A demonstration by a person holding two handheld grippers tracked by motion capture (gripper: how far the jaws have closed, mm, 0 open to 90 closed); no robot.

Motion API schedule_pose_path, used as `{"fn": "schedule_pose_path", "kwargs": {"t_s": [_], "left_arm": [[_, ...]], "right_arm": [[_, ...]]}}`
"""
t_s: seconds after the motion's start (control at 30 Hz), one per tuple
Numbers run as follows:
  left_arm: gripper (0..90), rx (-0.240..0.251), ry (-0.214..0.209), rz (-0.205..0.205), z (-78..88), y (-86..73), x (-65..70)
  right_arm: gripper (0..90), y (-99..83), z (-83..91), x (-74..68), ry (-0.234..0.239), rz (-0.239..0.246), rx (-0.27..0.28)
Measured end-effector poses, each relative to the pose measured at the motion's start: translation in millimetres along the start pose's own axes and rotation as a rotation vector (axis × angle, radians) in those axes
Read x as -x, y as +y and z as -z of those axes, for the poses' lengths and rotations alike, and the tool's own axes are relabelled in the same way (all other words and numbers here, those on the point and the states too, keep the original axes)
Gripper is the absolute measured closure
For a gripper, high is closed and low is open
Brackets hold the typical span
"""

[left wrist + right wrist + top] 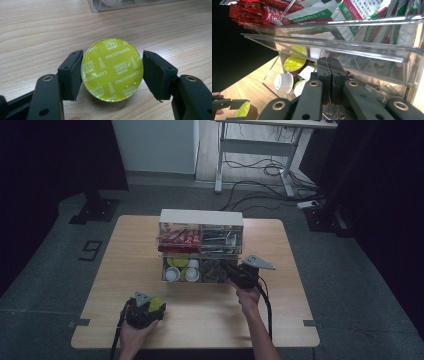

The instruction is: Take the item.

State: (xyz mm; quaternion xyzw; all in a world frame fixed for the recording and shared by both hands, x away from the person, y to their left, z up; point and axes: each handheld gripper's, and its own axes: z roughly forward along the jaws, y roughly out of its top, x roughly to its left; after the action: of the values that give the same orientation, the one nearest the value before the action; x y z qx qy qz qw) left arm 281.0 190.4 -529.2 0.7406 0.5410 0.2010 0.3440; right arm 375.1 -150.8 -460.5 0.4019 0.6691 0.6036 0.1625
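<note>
Jaws bracket capsule (pixel 112 69) — bare table (pixel 37 32) beyond, organizer (pixel 201 251) far.

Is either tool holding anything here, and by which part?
The left tool brackets the green capsule at its rim, with gaps on both sides, so no grip yet. The right tool is shut on nothing visible.

The light wooden table (pixel 210 315) carries a clear acrylic organizer (pixel 201 251) ahead of the left gripper (pixel 150 309) and a green capsule (pixel 112 70) between its jaws.
</note>
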Motion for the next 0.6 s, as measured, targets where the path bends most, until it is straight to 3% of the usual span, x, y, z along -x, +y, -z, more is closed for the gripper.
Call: {"fn": "schedule_pose_path", "kwargs": {"t_s": [0.37, 0.5, 0.57, 0.6], "left_arm": [[34.9, 0.003, -0.006, -0.001, 0.4, -0.7, 2.7], [34.5, -0.011, -0.009, -0.002, -3.2, -4.7, 2.8], [32.7, -0.046, -0.017, -0.004, -9.3, -11.0, 4.0], [32.8, -0.014, -0.006, -0.025, -9.3, -15.8, 7.1]], "right_arm": [[86.6, -0.3, -0.2, -0.4, -0.002, 0.003, -0.003], [85.0, -0.9, -0.9, -0.2, -0.003, 0.005, -0.005], [83.8, -4.0, -4.1, -0.7, -0.011, 0.006, -0.020], [83.8, -5.1, -4.9, -1.1, -0.009, 0.006, -0.020]]}}
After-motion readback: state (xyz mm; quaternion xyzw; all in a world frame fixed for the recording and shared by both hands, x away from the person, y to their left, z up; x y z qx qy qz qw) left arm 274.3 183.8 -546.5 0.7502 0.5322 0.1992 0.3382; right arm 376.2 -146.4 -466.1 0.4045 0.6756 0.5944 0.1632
